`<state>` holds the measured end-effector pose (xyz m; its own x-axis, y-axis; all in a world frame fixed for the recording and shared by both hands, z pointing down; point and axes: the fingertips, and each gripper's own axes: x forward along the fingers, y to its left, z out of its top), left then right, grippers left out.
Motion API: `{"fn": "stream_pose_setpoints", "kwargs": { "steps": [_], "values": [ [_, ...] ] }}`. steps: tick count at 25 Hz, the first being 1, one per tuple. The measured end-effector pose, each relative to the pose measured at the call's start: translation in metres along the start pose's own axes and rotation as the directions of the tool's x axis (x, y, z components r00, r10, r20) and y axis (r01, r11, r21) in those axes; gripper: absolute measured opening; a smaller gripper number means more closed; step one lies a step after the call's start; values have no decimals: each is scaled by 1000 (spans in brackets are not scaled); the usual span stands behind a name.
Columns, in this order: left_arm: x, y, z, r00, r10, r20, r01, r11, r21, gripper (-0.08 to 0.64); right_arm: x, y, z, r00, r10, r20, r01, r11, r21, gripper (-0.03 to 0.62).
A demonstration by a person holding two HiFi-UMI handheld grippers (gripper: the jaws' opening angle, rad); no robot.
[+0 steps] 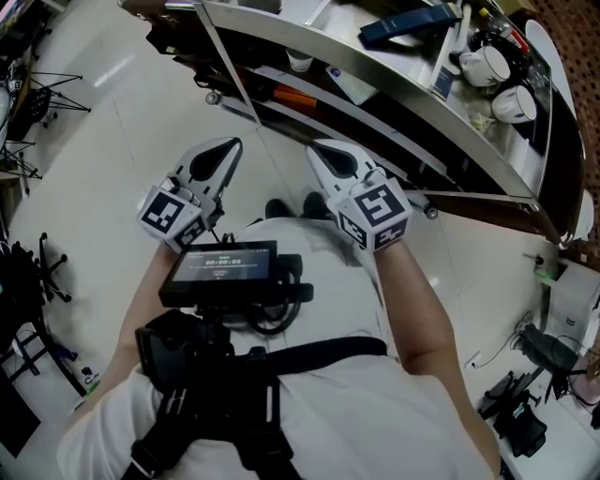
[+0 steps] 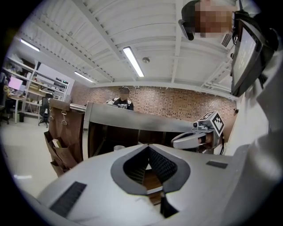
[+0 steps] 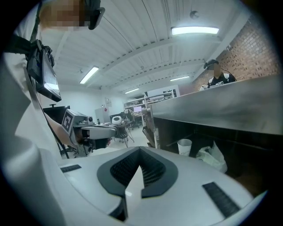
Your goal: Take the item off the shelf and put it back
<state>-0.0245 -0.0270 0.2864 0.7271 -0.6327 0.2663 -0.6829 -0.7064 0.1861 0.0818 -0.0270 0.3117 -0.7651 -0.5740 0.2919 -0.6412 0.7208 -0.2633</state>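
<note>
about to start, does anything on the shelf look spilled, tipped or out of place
Nothing stands out. Inside the shelf the paper cup stands upright, with a crumpled white bag beside it.

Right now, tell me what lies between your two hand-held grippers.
In the head view, pale floor and the toes of the person's dark shoes show between the left hand-held gripper and the right hand-held gripper.

Two tools show: the left tool (image 1: 228, 147) and the right tool (image 1: 319, 150). Two white mugs stand on the shelf unit (image 1: 281, 28), the upper mug (image 1: 487, 64) and the lower mug (image 1: 515, 103). One paper cup (image 3: 184, 147) and one white bag (image 3: 213, 158) sit inside it. One person (image 2: 123, 100) stands behind.
</note>
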Motion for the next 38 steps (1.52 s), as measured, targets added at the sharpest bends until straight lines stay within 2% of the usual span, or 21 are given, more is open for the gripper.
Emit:
{"fn": "stream_pose_setpoints", "kwargs": {
  "steps": [4,11,18,21,25,28,31,33,38],
  "values": [
    [4,1,5,999,34,8,-34,999,2,2,6,-4,-1,999,32,-1,-32,999,5,8],
    [9,1,1,997,77,10,-77,997,-9,2,17,-7,7,996,85,-14,-85,995,-42,8],
    [11,5,-15,992,125,6,-125,991,-58,2,28,-17,-6,993,97,-70,-99,994,-37,8],
    [3,19,-33,987,157,-25,-158,986,-60,2,38,-16,-12,992,89,-92,-92,995,-26,8],
    [5,25,-41,988,153,-8,-154,987,-54,2,49,-16,-11,989,124,-78,-125,992,-8,8],
    [10,22,-41,986,163,-29,-165,982,-88,2,57,-16,-12,987,145,-75,-147,989,-12,8],
    [8,29,-55,982,182,-41,-185,979,-83,2,66,-25,-20,990,114,-84,-114,993,4,8],
    [6,33,-66,980,193,-56,-197,977,-80,2,73,-37,-29,994,62,-88,-61,998,9,9],
    [9,24,-80,983,172,-62,-179,974,-142,2,89,-71,-50,986,-82,-142,87,996,25,17]
  ]
}}
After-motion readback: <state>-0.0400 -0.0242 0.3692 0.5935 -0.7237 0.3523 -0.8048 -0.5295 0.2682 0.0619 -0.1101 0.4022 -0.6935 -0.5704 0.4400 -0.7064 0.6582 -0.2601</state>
